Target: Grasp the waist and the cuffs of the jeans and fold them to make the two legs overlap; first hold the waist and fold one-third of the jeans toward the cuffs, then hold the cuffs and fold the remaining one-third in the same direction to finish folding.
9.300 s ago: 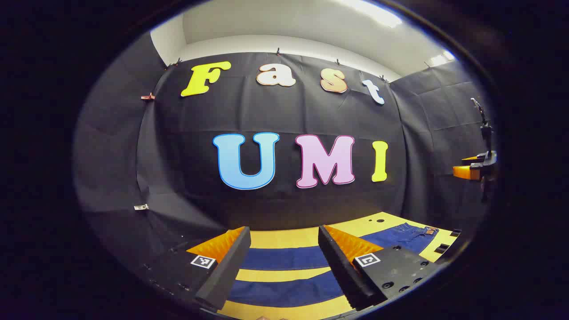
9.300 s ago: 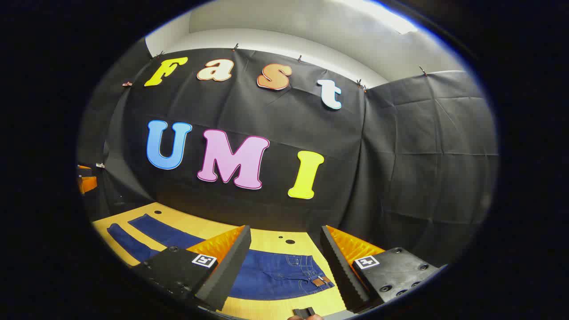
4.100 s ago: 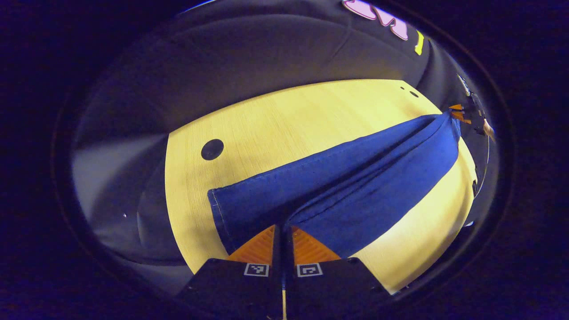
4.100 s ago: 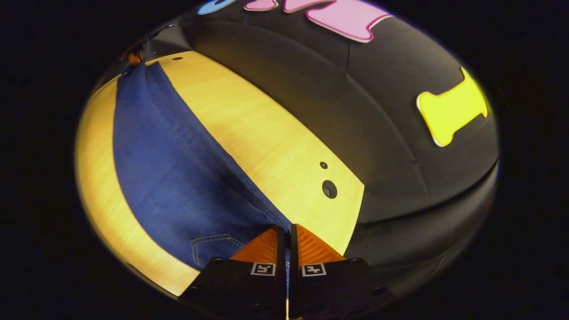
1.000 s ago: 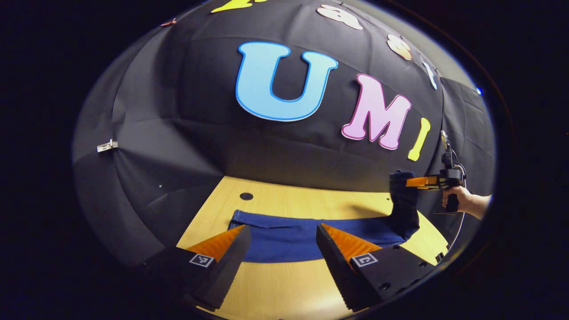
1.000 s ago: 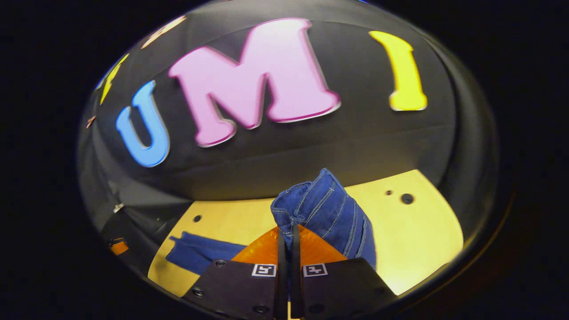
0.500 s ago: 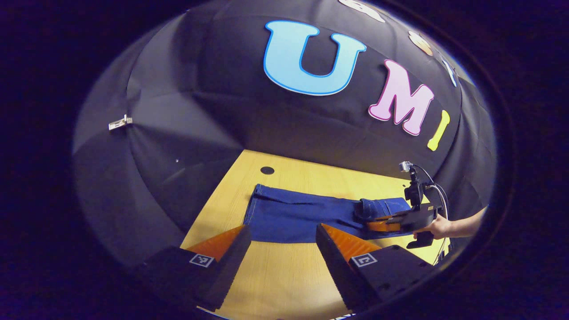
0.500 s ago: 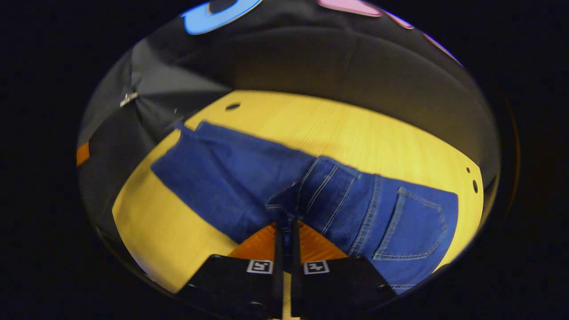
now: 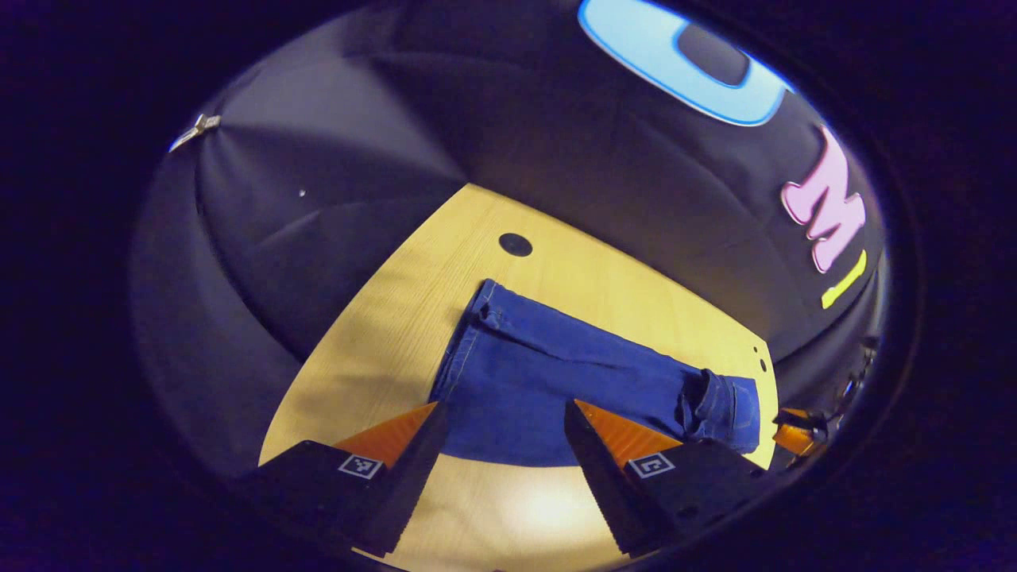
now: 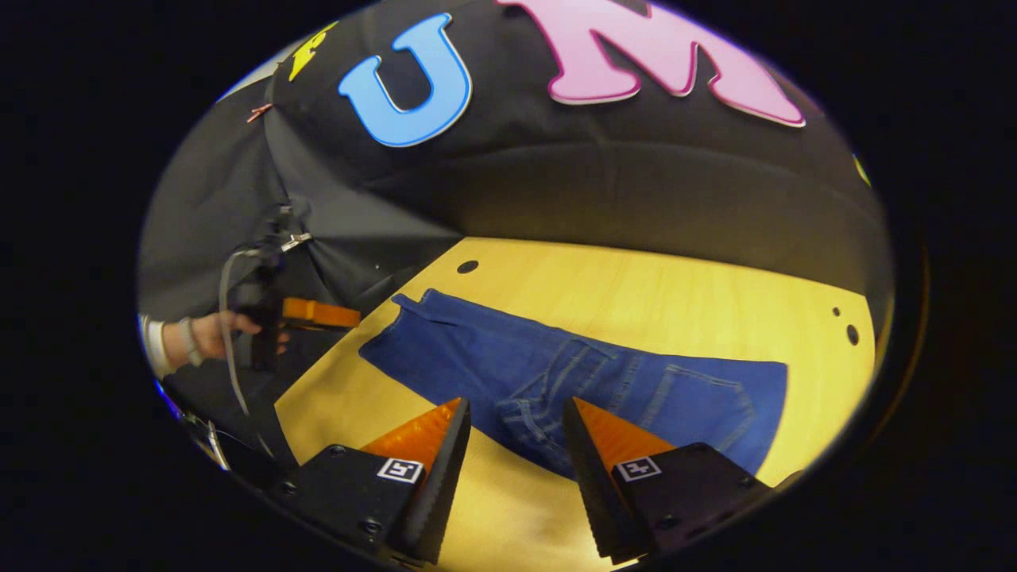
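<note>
Both tongs hover over the table (image 10: 636, 294) with fingers spread apart, the left gripper (image 9: 500, 429) and the right gripper (image 10: 512, 429) holding nothing. Beyond them the jeans (image 10: 572, 373) lie flat, lengthwise across the table, waist part folded over the legs, cuffs (image 9: 469, 342) toward the left.

No readable text; each gripper carries small square coded markers, which spell nothing legible.

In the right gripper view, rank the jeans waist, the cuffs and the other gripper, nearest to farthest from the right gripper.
From the right gripper:
1. Waist, folded over, just ahead between its open fingers.
2. Cuffs, far left end of the jeans.
3. Left gripper, held off the table's left edge.
</note>
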